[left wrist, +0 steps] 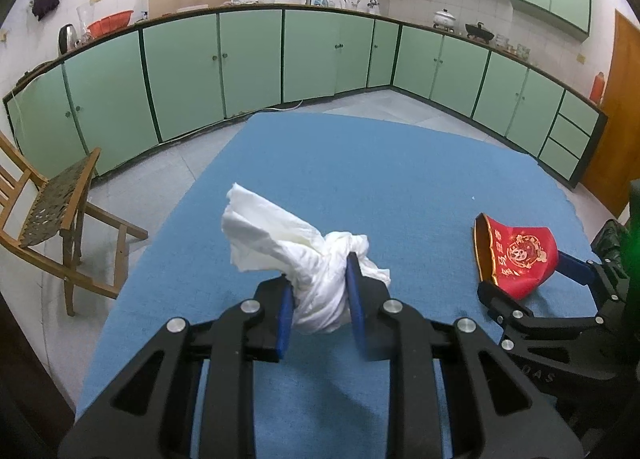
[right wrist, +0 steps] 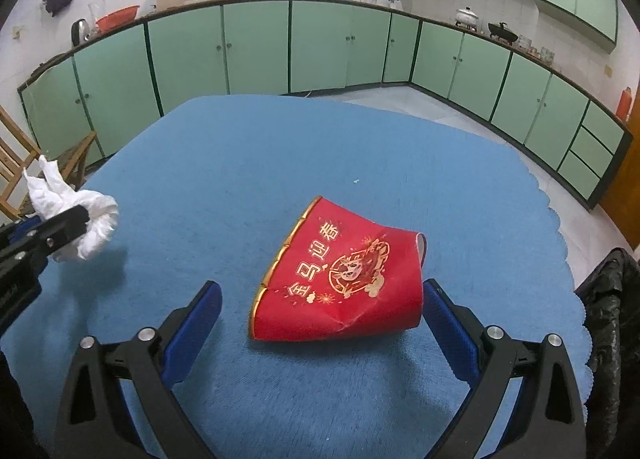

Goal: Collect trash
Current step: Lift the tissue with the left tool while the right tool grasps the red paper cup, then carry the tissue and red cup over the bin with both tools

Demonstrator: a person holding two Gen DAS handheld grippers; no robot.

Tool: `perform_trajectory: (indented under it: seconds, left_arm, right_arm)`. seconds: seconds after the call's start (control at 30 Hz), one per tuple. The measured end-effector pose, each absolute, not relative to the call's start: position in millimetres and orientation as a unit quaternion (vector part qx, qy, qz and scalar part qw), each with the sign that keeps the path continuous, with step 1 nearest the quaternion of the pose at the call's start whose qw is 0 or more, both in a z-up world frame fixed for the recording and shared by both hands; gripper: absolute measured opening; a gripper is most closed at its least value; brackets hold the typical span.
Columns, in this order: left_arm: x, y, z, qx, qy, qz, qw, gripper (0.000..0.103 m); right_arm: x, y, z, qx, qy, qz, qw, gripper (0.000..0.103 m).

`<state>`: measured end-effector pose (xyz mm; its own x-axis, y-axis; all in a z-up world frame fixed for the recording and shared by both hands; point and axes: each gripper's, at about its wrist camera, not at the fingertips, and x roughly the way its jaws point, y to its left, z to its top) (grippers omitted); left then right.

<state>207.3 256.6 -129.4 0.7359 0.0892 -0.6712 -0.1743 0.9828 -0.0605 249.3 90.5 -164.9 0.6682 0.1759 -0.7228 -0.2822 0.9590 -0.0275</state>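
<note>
My left gripper (left wrist: 318, 279) is shut on a crumpled white tissue (left wrist: 296, 255) and holds it above the blue tablecloth (left wrist: 360, 171). The tissue also shows in the right wrist view (right wrist: 80, 215), at the far left, pinched by the left gripper's fingers (right wrist: 66, 225). A crushed red paper cup (right wrist: 340, 275) with gold print lies on its side on the cloth. My right gripper (right wrist: 320, 299) is open, its blue pads either side of the cup, not closed on it. The cup and right gripper (left wrist: 524, 279) show at the right in the left wrist view.
A black trash bag (right wrist: 608, 299) sits at the table's right edge. A wooden chair (left wrist: 52, 219) stands left of the table. Green kitchen cabinets (left wrist: 248, 59) line the walls beyond the tiled floor. An orange door (left wrist: 620, 119) is at the right.
</note>
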Motion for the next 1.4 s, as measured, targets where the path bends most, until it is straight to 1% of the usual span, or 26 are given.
perform_trajectory:
  seconds: [0.17,0.23,0.27,0.5,0.73,1.4]
  left_arm:
    - [209,256,-134,-0.050,0.361,0.069,0.929,0.023]
    - [210,255,-136,-0.050,0.365,0.069,0.927,0.023]
    - [210,255,-138,-0.051,0.368,0.069,0.926,0.023]
    - [210,251,-141,-0.048,0.376,0.065,0.923,0.023]
    - [208,242,-132,-0.045,0.369,0.058,0.927,0.023]
    - [186,179,-73,-0.028,0.327,0.026,0.944,0.023]
  right_arm:
    - [260,87,-167,-0.059,0.401,0.122,0.906,0.095]
    - [262,85,-168,-0.052,0.406,0.126,0.903,0.088]
    - [264,84,-169,-0.047,0.410,0.130,0.901,0.081]
    - [261,76,-162,-0.041,0.407,0.144,0.901,0.080]
    - [250,52,-137,-0.012,0.383,0.146,0.912,0.080]
    - [202,-14,-61,0.014,0.323,0.143,0.935,0.081]
